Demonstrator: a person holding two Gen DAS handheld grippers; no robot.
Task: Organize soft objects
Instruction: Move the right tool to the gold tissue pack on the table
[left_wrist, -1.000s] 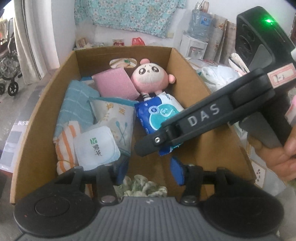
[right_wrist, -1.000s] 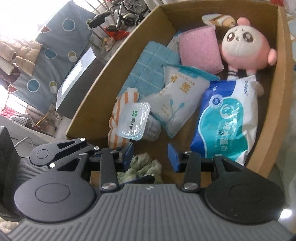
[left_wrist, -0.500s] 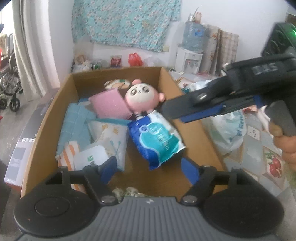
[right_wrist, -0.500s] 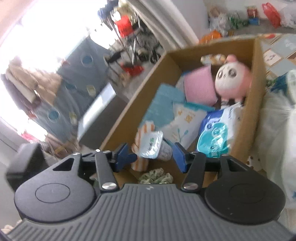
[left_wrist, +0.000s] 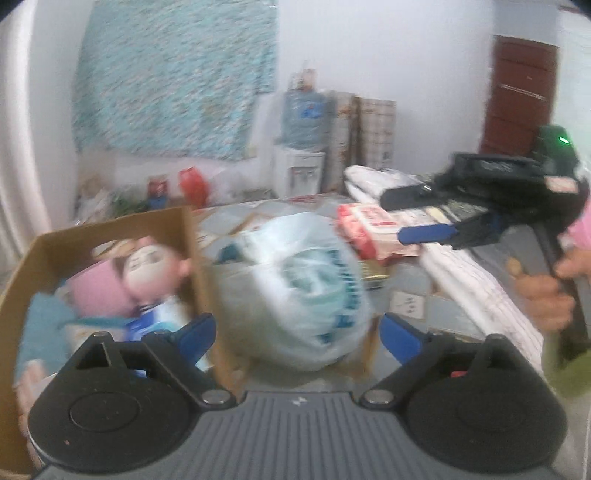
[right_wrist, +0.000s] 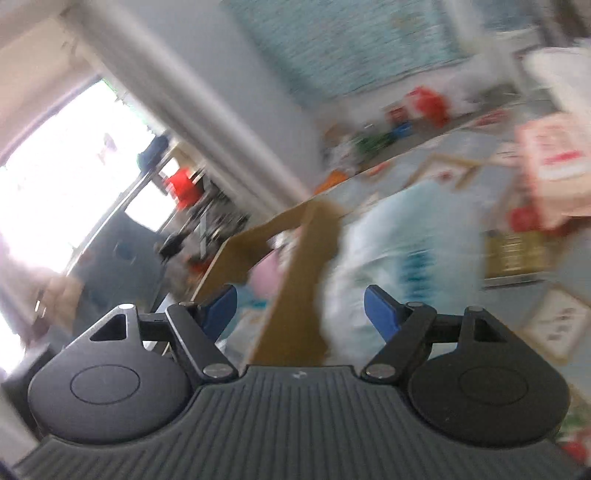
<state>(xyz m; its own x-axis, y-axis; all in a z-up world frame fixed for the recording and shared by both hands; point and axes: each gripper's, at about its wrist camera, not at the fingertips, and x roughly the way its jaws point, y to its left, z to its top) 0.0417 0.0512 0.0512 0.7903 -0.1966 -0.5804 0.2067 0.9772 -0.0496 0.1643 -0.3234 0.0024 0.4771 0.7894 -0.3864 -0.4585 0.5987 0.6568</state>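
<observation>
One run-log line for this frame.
left gripper: opening, empty | right gripper: opening, empty | cardboard box: holds pink plush doll | white plastic bag: beside box

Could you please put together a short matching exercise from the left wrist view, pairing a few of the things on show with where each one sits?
Things:
1. pink plush doll
2. white plastic bag
3. red-and-white packet
4. right gripper

Places:
A. outside the cardboard box, right beside its wall
B. at the right edge of the view, held in a hand
C. inside the cardboard box, at its far end
D. behind the bag, near the blue fingertip of the other gripper

Pairs: 1-C, 2-A, 3-D, 4-B
</observation>
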